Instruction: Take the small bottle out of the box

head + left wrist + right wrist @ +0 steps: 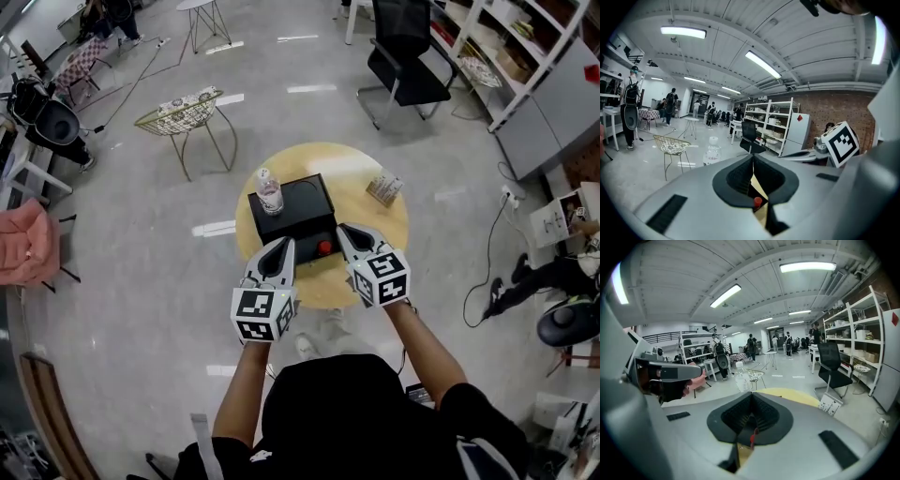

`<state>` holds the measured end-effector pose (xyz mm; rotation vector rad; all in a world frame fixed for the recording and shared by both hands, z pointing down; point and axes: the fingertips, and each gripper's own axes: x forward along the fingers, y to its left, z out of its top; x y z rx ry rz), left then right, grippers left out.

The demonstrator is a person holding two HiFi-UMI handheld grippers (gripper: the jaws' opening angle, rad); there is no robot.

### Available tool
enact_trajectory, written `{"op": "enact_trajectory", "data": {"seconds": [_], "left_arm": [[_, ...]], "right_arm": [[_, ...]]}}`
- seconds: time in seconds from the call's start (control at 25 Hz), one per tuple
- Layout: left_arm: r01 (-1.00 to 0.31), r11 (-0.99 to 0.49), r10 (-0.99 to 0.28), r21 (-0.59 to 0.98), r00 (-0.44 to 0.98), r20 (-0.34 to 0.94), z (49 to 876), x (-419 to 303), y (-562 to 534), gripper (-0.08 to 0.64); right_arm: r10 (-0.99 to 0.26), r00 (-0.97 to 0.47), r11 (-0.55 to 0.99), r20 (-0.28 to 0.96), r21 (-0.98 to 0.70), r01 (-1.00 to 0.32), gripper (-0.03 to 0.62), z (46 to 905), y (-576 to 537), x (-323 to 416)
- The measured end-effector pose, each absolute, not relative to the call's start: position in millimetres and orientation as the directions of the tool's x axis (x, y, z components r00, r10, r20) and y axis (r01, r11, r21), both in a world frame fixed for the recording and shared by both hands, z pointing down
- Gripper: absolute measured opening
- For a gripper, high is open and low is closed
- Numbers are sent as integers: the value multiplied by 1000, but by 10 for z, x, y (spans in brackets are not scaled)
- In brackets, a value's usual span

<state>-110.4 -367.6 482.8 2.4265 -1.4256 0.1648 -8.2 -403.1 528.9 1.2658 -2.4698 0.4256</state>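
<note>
Box (292, 211): black, mid round tabletop (352, 202).
Small bottle (324, 247): prob. the red-capped item at box's near edge.
Clear bottle (269, 191): upright, box's far-left corner.
L gripper (279, 244): jaws together, empty.
R gripper (345, 231): likewise closed, empty.

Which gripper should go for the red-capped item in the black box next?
Right, narrowly. The right gripper has its tip a little nearer the red cap in the black box than the left gripper does. Both are shut, so either must open first.
</note>
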Motion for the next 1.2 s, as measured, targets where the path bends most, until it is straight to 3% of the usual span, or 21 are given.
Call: {"op": "enact_trajectory", "data": {"seconds": [0.72, 0.84, 1.2], "left_arm": [[-884, -361, -774, 296, 462, 433, 5866, -1012, -4087, 12], [-883, -350, -757, 313, 463, 460, 6027, -1018, -4064, 12], [-882, -343, -720, 322, 467, 513, 6317, -961, -3986, 11]], "right_arm": [[-509, -558, 599, 655, -196, -776, 5, 6558, -4232, -109], [-466, -563, 613, 682, -209, -762, 63, 6733, -4183, -171], [-384, -553, 654, 740, -205, -728, 146, 7122, -4073, -272]]}}
